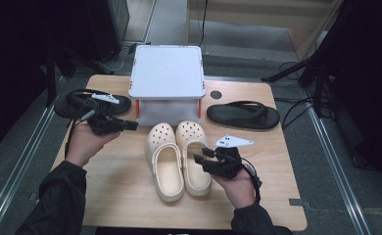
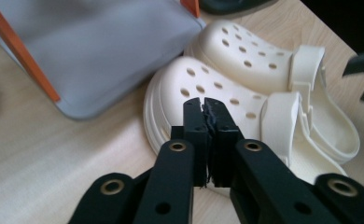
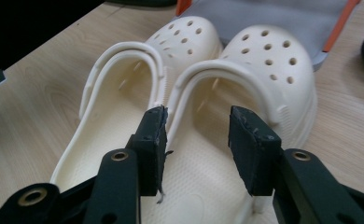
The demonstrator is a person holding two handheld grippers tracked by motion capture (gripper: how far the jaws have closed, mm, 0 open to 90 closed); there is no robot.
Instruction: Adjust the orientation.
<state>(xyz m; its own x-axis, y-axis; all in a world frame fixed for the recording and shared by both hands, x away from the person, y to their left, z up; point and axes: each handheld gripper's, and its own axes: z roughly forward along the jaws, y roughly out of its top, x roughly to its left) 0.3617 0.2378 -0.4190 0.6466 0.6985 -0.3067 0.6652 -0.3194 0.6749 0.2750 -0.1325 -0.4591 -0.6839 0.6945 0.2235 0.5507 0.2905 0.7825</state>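
Risk at frame centre — right gripper (image 1: 209, 157) (jaws apart, empty) could nudge the cream clogs (image 1: 179, 156) askew, left gripper (image 1: 130, 125) closed.

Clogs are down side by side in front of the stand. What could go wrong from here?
1. The right gripper is open with its jaws over the right clog; closing here could nudge it out of line with the left clog.
2. The clogs' toes sit close to the white stand, so a push forward could drive them against it.
3. The left gripper is shut and empty, close by the left clog's toe.

Cream clogs (image 1: 178, 159), black flip-flops (image 1: 243, 115)
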